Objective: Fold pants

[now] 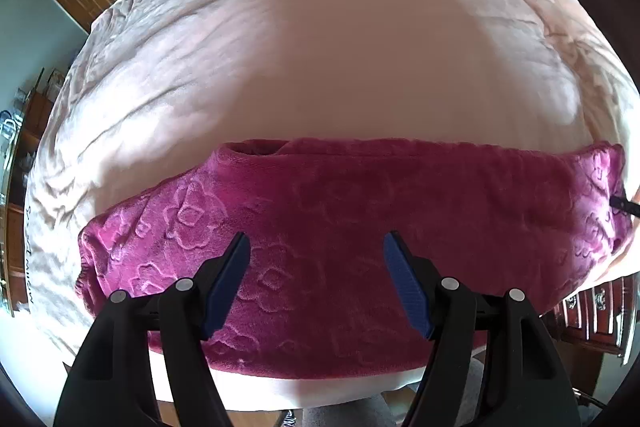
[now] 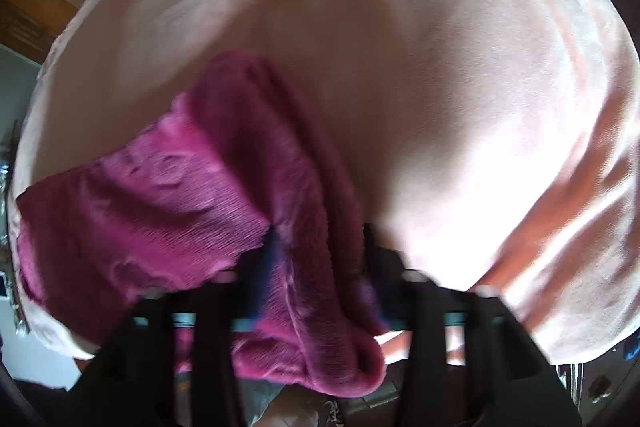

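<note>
Both jaws: left gripper (image 1: pixel 317 281) spread wide, empty; right gripper (image 2: pixel 318 259) pinching pants (image 2: pixel 280 187).

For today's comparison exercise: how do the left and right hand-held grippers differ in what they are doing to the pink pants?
The left hand-held gripper is wide open above the pants, gripping nothing; the right hand-held gripper has a bunched fold of the pants between its fingers. Under the left one the fabric lies spread flat on the bed cover; at the right one it is gathered and lifted. The right view is motion-blurred, the left sharp. Both have black frames with blue pads.
</note>
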`<state>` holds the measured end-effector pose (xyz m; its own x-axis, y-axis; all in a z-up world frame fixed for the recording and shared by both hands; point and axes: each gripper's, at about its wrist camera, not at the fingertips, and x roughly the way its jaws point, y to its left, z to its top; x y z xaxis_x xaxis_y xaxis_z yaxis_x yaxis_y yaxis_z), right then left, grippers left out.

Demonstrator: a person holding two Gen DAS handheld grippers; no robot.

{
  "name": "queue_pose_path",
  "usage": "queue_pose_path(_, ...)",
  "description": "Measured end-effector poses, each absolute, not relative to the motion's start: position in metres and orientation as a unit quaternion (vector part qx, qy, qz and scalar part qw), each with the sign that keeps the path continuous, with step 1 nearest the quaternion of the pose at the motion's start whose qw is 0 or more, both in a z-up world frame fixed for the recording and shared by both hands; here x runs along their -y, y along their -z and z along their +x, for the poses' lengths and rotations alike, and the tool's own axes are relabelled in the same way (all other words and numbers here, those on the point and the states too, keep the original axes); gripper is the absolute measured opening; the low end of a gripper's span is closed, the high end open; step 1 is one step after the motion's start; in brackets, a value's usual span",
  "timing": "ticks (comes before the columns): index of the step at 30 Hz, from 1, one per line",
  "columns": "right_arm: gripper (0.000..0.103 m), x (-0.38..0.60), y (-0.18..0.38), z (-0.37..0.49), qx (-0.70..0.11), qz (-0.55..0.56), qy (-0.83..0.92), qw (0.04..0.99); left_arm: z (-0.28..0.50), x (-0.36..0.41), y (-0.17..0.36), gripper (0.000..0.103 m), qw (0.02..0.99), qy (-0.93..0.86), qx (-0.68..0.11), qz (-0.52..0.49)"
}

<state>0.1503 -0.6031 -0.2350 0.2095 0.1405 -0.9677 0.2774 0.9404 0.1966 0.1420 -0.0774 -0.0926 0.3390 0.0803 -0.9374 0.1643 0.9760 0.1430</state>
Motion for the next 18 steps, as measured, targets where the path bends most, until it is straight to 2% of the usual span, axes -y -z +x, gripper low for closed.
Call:
queue_pose_path(5, 0.065, 0.611, 0.255, 0.156, -0.620, 0.191, 0.048, 0.759, 0.139, 0.076, 0.088, 0.069, 0.811, 0.025, -0.573, 0.114)
queue_pose_path(7, 0.049, 0.613, 0.256, 0.150, -0.620, 0.205, 0.045, 0.756, 0.139, 0.075, 0.086, 0.069, 0.812, 0.024, -0.572, 0.114)
queue_pose_path(9, 0.024, 0.614, 0.253, 0.146, -0.620, 0.222, 0.035, 0.751, 0.140, 0.075, 0.084, 0.069, 0.813, 0.024, -0.570, 0.113)
queue_pose_path(12, 0.018, 0.609, 0.241, 0.143, -0.617, 0.224, 0.027, 0.754, 0.141, 0.072, 0.082, 0.069, 0.815, 0.026, -0.569, 0.109)
queue_pose_path(18, 0.017, 0.585, 0.184, 0.132, -0.579, 0.235, -0.020, 0.780, 0.145, 0.060, 0.085, 0.069, 0.814, 0.034, -0.574, 0.086)
